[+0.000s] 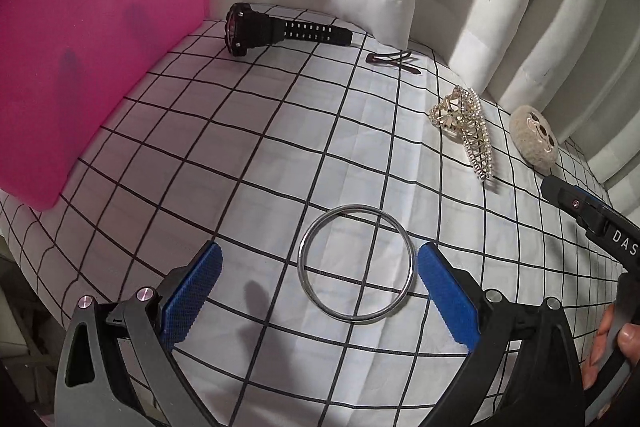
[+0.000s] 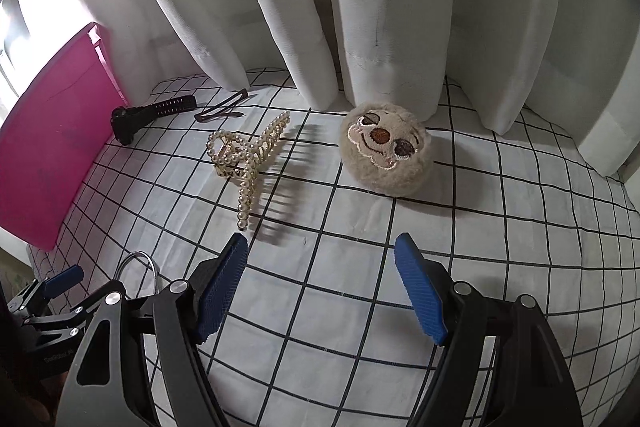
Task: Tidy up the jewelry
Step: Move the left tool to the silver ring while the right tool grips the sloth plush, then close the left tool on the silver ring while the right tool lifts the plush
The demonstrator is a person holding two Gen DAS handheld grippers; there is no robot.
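- Tools first: your left tool point(image 1: 320, 275) stood wide open with nothing in its grip, its blue pads point(image 1: 192, 297) spread on either side of a silver bangle point(image 1: 357, 265).
- That bangle lay flat on the white, black-gridded cloth point(image 1: 240, 155) covering the table, between the two pads and touching neither; the right pad sat just beside its rim.
- Your right tool point(image 2: 320, 287) was also spread wide and held nothing, hanging over bare cloth with its blue fingers point(image 2: 420, 293) apart.
- From the right wrist view, your left tool showed at the lower left edge, with a sliver of the bangle's arc behind it.
- Just beyond your right tool's left finger lay a pearl-studded gold claw clip point(image 2: 248, 163), resting on the cloth and throwing a comb-shaped shadow to its right.
- To the right of the clip, and apart from it, sat a round beige plush piece point(image 2: 386, 155) with an embroidered smiling face, close to the curtain hem.
- Farther back, a thin dark hair clip point(image 1: 394, 61) lay on the cloth near the curtain.
- Left of that, a black wristwatch point(image 1: 276, 31) lay on its side, strap stretched toward the hair clip, its case close to a pink plastic bin point(image 1: 80, 75).
- The pink bin stood along the left side of the table; you could not tell from either view what it held.
- White pleated curtains point(image 2: 360, 7) hung behind everything, their hems reaching the cloth.
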